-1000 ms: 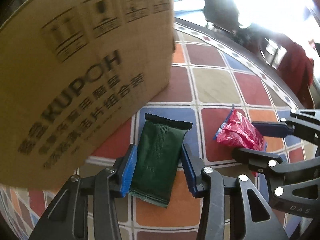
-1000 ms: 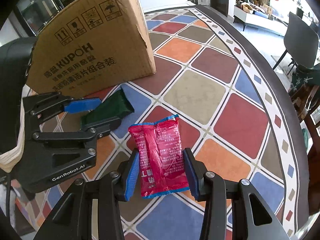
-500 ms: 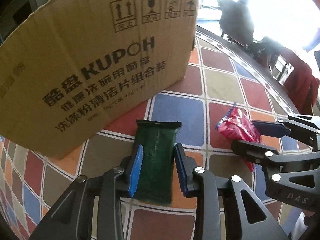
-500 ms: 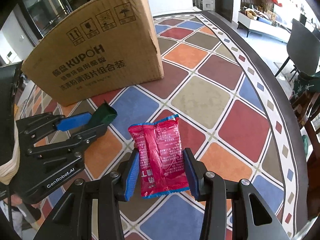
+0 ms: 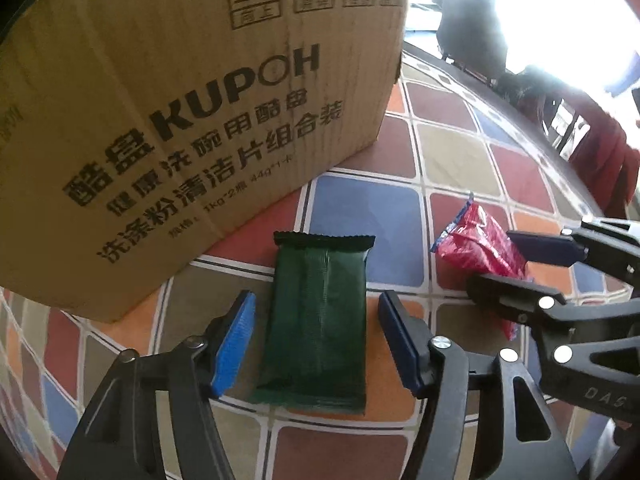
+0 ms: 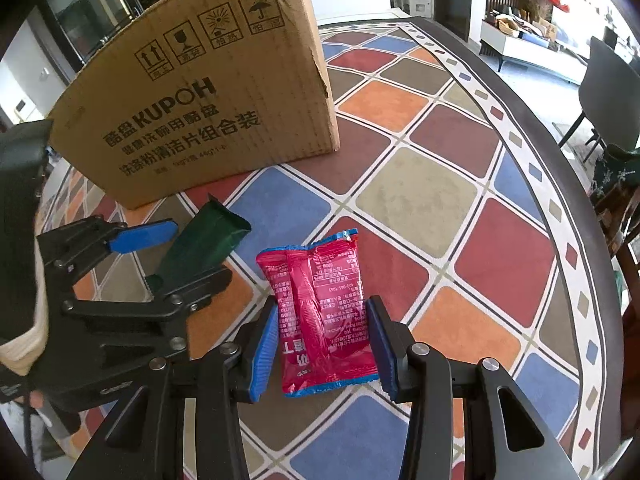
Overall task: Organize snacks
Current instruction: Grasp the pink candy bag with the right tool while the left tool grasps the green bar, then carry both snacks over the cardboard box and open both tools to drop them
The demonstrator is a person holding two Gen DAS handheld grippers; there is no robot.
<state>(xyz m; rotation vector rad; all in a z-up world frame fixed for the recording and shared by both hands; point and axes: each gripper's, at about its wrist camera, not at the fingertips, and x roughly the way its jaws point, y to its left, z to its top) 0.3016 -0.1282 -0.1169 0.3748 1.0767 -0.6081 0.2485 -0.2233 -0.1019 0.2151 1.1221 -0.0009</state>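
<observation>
A dark green snack packet (image 5: pixel 320 316) lies flat on the checkered tablecloth, between the blue pads of my left gripper (image 5: pixel 316 340). The jaws stand wide with gaps on both sides, so it is open. In the right wrist view the green packet (image 6: pixel 204 240) sits inside the left gripper (image 6: pixel 172 252). A red snack packet (image 6: pixel 324 312) is between the pads of my right gripper (image 6: pixel 324 344), which press its sides. It also shows in the left wrist view (image 5: pixel 480 244), inside the right gripper (image 5: pixel 516 268).
A large brown KUPOH cardboard box (image 5: pixel 192 112) stands just behind the green packet, also in the right wrist view (image 6: pixel 208 112). The round table's dark rim (image 6: pixel 560 152) curves along the right. Chairs (image 6: pixel 608 92) stand beyond it.
My left gripper was shut on the green packet half a second ago; its jaws have now spread and the packet lies free on the cloth. The right gripper still holds the red packet.
</observation>
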